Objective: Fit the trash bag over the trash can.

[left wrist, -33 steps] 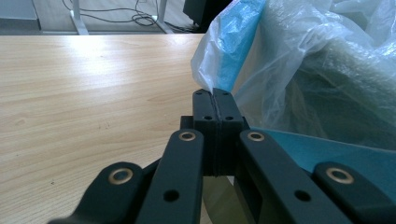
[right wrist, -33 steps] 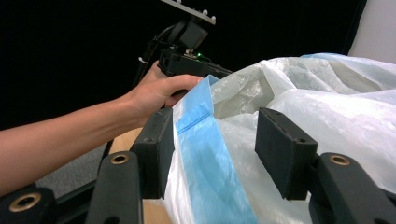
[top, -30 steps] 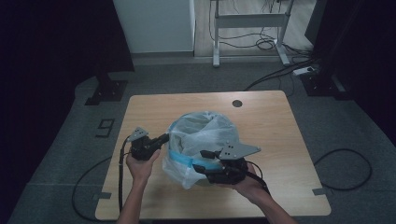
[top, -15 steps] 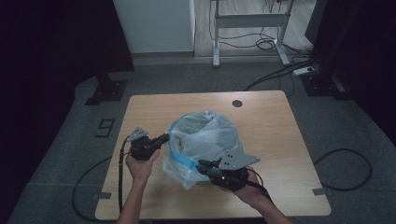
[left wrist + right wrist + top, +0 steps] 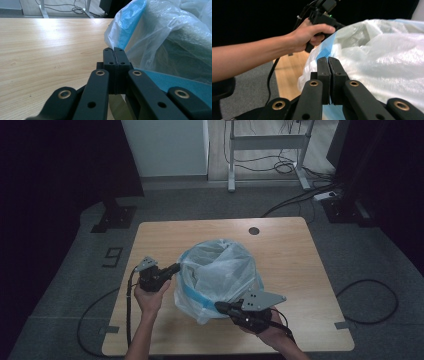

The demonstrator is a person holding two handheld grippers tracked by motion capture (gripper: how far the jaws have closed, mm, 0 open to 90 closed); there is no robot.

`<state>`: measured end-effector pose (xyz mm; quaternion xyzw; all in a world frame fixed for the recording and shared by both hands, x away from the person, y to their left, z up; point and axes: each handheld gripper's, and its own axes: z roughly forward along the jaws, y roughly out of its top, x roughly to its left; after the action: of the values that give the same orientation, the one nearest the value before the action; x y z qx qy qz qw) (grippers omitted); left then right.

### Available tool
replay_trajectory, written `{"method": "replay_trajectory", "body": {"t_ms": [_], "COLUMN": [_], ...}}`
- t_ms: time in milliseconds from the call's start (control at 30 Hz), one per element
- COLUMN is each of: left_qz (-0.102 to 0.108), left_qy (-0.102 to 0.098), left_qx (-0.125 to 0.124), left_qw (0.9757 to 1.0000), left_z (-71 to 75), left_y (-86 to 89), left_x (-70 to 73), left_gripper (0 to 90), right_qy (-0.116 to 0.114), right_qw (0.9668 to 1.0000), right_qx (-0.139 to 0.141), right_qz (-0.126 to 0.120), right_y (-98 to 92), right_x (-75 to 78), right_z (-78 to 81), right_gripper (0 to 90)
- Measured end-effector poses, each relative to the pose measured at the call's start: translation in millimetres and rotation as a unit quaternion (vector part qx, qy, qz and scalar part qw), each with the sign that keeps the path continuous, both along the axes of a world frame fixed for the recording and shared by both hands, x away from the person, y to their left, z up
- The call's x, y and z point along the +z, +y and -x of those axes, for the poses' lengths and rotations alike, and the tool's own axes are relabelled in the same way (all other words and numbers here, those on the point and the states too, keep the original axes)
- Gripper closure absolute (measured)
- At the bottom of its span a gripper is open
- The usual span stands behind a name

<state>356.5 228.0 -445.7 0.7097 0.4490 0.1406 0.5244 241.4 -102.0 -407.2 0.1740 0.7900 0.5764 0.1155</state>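
Observation:
A translucent plastic bag (image 5: 220, 275) with a blue band bulges over something bulky in the middle of the wooden table (image 5: 285, 250). My left gripper (image 5: 176, 267) is at the bag's left edge, its jaws shut (image 5: 115, 50) with thin film pinched where the blue band (image 5: 175, 82) runs behind them. My right gripper (image 5: 219, 306) is at the bag's near lower side. Its jaws (image 5: 328, 58) have just been closing and now press together on the blue-edged film of the bag (image 5: 382, 55). The person's left hand (image 5: 307, 35) holds the other gripper beyond the bag.
A round cable hole (image 5: 254, 230) sits near the table's far edge. Bare wood (image 5: 50, 50) lies left of the bag. Beyond the table stand a metal desk frame (image 5: 265, 142), floor cables and a power strip (image 5: 325, 196). A black stand base (image 5: 114, 215) is at far left.
My right gripper has dropped toward the table's near edge along the bag's lower side and its jaws have come together there. The left gripper has held still.

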Motion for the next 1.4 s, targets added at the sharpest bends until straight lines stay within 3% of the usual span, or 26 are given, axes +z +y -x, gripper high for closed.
{"method": "replay_trajectory", "body": {"t_ms": [300,667,800,967,1000,1067,1167,1400], "left_qz": [0.000,0.002,0.003,0.003,0.005,0.005,0.004,-0.001], "left_qy": [0.002,0.002,0.002,0.001,0.001,0.001,0.002,0.010], "left_qx": [-0.001,-0.002,-0.002,-0.003,-0.002,-0.003,-0.003,-0.007], "left_qw": [1.0000,1.0000,1.0000,1.0000,1.0000,1.0000,1.0000,0.9999], "left_z": [-0.2,0.5,0.5,1.0,1.3,1.4,1.1,0.5], "left_y": [-2.0,-3.0,-2.7,-3.5,-3.7,-3.6,-3.1,-4.1], "left_x": [-1.1,-3.0,-2.9,-3.1,-3.2,-3.3,-3.5,-6.2], "left_gripper": [89.3,89.3,89.3,89.3,89.3,89.3,89.3,89.3], "right_qy": [0.024,0.049,0.035,0.027,0.027,0.033,0.047,0.082], "right_qw": [0.9997,0.9988,0.9992,0.9995,0.9996,0.9993,0.9985,0.9963], "right_qx": [0.004,-0.001,0.004,0.010,0.012,0.016,0.026,0.003], "right_qz": [-0.003,-0.004,-0.020,-0.012,0.002,0.007,0.010,0.025], "right_y": [-6.9,-6.1,-7.0,-2.0,2.5,4.5,4.1,-7.1], "right_x": [-24.3,-55.2,-48.6,-42.4,-44.5,-48.4,-58.6,-86.3], "right_z": [0.3,-11.5,-6.6,-5.8,-6.7,-8.3,-10.3,-23.5], "right_gripper": [85.5,79.3,73.7,71.4,79.2,89.0,89.1,89.1]}}
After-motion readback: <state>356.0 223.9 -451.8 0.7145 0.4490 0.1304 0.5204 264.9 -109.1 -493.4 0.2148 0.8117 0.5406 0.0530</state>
